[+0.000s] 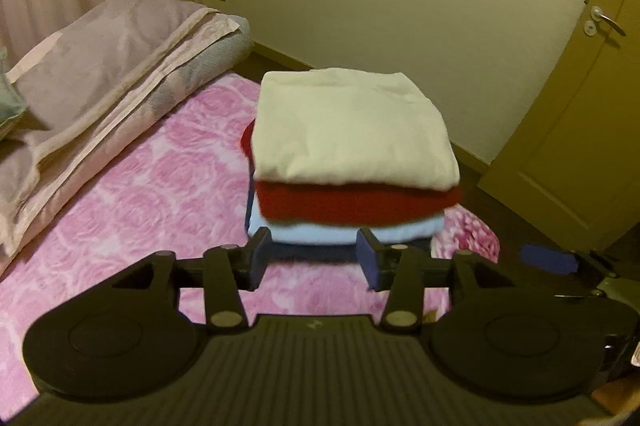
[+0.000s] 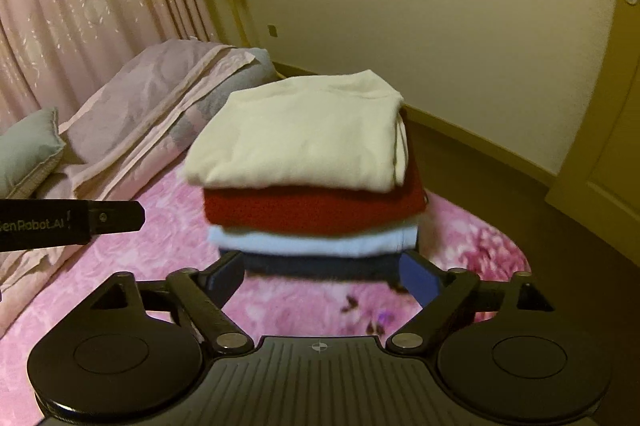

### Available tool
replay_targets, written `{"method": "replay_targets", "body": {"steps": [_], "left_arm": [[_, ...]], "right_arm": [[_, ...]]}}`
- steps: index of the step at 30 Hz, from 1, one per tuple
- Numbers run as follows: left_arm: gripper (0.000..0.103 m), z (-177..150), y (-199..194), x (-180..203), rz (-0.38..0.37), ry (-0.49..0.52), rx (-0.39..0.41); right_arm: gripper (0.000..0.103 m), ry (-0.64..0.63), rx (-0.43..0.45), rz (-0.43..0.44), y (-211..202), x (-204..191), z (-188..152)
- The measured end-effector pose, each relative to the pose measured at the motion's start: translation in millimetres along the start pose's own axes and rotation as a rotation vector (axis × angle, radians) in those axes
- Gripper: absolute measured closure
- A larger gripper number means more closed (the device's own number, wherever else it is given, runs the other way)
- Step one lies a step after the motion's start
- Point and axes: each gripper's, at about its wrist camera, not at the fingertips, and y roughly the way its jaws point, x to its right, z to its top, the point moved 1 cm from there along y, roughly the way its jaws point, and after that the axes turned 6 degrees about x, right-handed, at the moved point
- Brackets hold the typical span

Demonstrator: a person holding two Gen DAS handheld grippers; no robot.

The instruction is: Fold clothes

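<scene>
Both grippers, left [image 1: 314, 258] and right [image 2: 322, 274], gape empty; ahead, soft folded stack [image 1: 352, 161]: lift from bottom edges.

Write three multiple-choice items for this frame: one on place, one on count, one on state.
1. Where does the stack of folded clothes sit?
A. near the corner of the pink floral bedspread
B. on the floor
C. on the pillow

2. How many folded garments show in the stack?
A. two
B. four
C. six

3. What state is the right hand-held gripper in?
A. shut on the white garment
B. open, holding nothing
C. shut on the curtain

Key: 1 A, the bedspread lies under the stack, floor just beyond; 2 B, white, red, light blue and dark navy layers; 3 B, its pads stand apart, clear of cloth.
</scene>
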Motion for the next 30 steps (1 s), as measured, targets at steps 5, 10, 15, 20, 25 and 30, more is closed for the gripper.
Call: {"method": "replay_targets", "body": {"steps": [5,10,15,20,25,30], "left_arm": [[0.06,-26,-48,-3,0.029,0.036,0.002],[0.06,-54,-89,-10,0.028,0.054,-0.002],[0.06,-81,-121,-13,0.021,0.081,0.001],[0.059,-100,-143,-11,0.006,0.101,0.011],[0.039,-112,-165,-11,-0.027,0.092,0.036],[0.038,-121,-181,-10,-0.03,0.081,0.033]], "right_arm": [[0.015,0.004,0.01,-0.024,-50,-18,-24],[0.001,0.008,0.036,-0.05,-96,-35,-51],[0.001,0.011,0.055,-0.079,-131,-50,-77],[0.001,0.01,0.068,-0.123,-155,-60,-96],[0.001,0.052,0.1,-0.16,-173,-64,-105],[0.001,0.092,0.11,-0.137,-184,-62,-105]]}}
